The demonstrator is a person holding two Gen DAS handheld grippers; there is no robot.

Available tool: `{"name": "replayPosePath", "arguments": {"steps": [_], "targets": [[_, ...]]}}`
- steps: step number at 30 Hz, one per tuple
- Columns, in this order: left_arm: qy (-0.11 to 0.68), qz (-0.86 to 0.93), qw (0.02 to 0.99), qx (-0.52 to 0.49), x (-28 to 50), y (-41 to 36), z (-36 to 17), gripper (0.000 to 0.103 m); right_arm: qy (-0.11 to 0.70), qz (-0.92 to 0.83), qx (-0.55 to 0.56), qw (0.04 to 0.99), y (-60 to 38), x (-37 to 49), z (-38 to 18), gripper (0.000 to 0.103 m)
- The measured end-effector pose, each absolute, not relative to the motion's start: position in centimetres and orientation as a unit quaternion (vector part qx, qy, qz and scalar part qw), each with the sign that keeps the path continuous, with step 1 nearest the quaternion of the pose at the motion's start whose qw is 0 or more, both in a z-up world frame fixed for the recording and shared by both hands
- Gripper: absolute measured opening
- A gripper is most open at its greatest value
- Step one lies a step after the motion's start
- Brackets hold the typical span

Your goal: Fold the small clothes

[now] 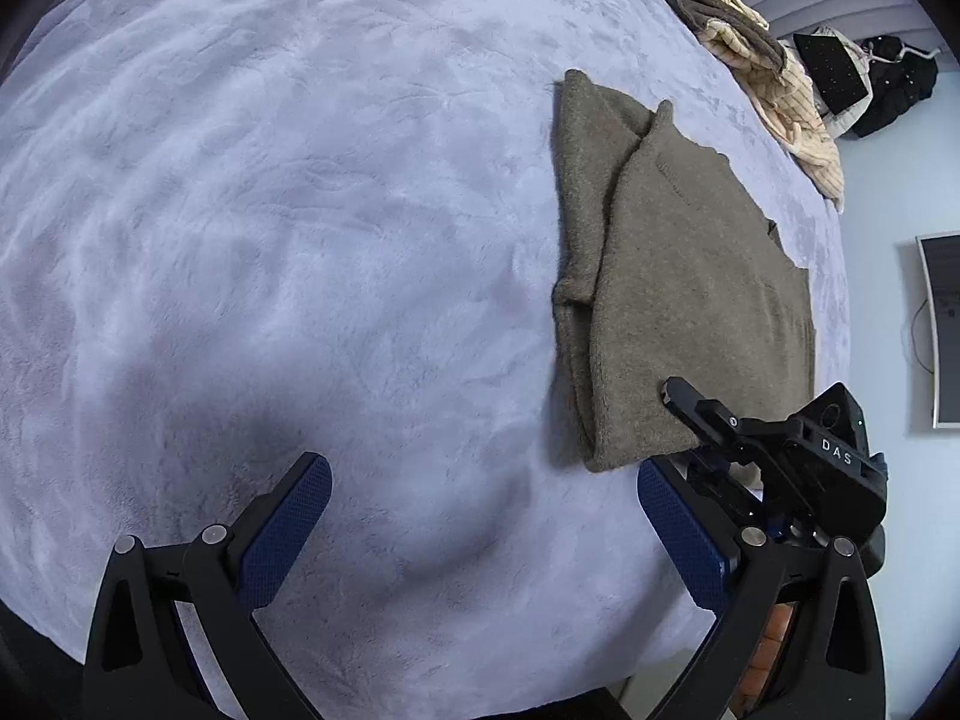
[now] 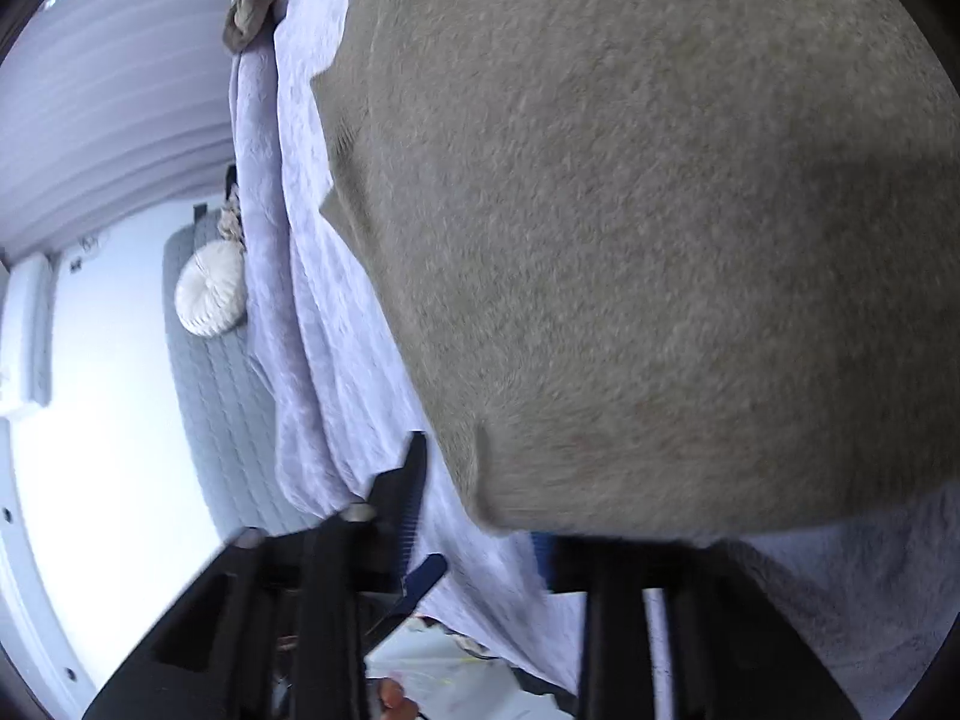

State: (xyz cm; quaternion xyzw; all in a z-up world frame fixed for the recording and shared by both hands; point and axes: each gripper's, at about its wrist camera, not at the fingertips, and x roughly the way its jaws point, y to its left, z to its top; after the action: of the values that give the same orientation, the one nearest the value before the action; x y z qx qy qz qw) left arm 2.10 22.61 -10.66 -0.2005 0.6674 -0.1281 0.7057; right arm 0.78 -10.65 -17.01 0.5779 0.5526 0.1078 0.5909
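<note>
A taupe knit sweater (image 1: 678, 276) lies partly folded on the lilac bedspread (image 1: 300, 210), a sleeve folded across its body. My left gripper (image 1: 483, 516) is open and empty above bare bedspread, left of the sweater's near corner. My right gripper (image 1: 738, 438) shows in the left wrist view at the sweater's near edge. In the right wrist view the sweater (image 2: 630, 240) fills the frame. My right gripper (image 2: 480, 504) is open; its left finger (image 2: 402, 480) lies beside the near corner and the right finger is hidden under the sweater's edge.
A pile of other clothes (image 1: 756, 60), cream striped and brown, lies at the bed's far right edge. Dark items (image 1: 870, 84) sit beyond it. A white round cushion (image 2: 210, 297) rests by the headboard. The bed edge runs close on the right.
</note>
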Motion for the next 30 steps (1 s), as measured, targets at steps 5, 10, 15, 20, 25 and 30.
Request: {"name": "replayPosePath", "arguments": {"steps": [5,10,15,20,25,30], "targets": [[0.654,-0.183,0.688,-0.255,5.4,21.2,-11.0,0.102,0.524,0.171,0.555,0.623,-11.2,2.3,-13.2,0.009],[0.657,-0.220,0.650,-0.313,10.3,19.1,-13.3,0.102,0.528,0.202,0.512,0.647,-10.9,3.5,-10.7,0.009],[0.666,-0.261,0.632,-0.299,14.5,15.2,-15.2,0.102,0.539,0.213,0.497,0.646,-10.4,4.2,-11.0,0.009],[0.657,-0.313,0.629,-0.273,16.1,10.9,-14.2,0.102,0.551,0.228,0.471,0.650,-10.3,4.2,-11.2,0.009],[0.650,-0.318,0.662,-0.197,16.4,7.4,-12.9,0.102,0.599,0.234,0.407,0.649,-9.2,4.0,-11.8,0.009],[0.683,-0.257,0.672,-0.130,16.4,6.7,-15.0,0.073,0.671,0.209,0.255,0.664,-9.1,2.7,-10.6,0.013]]}}
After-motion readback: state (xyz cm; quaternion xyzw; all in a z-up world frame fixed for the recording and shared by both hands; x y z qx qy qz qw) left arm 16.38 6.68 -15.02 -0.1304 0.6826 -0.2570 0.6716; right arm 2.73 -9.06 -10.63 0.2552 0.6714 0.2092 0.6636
